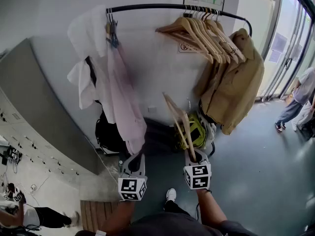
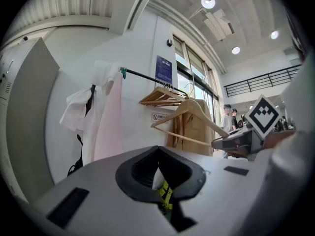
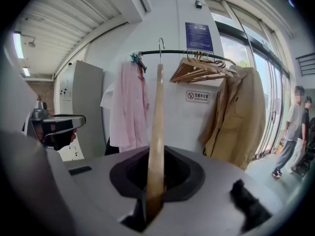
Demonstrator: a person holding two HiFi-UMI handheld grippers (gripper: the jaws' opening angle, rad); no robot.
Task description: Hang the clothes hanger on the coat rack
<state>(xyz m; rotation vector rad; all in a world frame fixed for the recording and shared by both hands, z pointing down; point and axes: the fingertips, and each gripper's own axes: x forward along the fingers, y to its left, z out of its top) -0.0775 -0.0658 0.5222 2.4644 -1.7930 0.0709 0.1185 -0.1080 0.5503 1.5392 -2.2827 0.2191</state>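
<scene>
Draped at upper left over the black tubular coat rack [image 1: 147, 6] are a white garment [image 1: 86, 38] and a pink shirt [image 1: 125, 102]. At lower centre, the left gripper [image 1: 135, 159] is held with its fingers pressed together, empty. The right gripper [image 1: 190, 154] fingers are pinched on the smooth wooden clothes hanger [image 1: 177, 119], below the rail. The wall sign [image 3: 197, 96] cannot be read.

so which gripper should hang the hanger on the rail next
Right. The right gripper is shut on the wooden hanger, its hook pointing up toward the rail; the left gripper holds nothing.
</scene>
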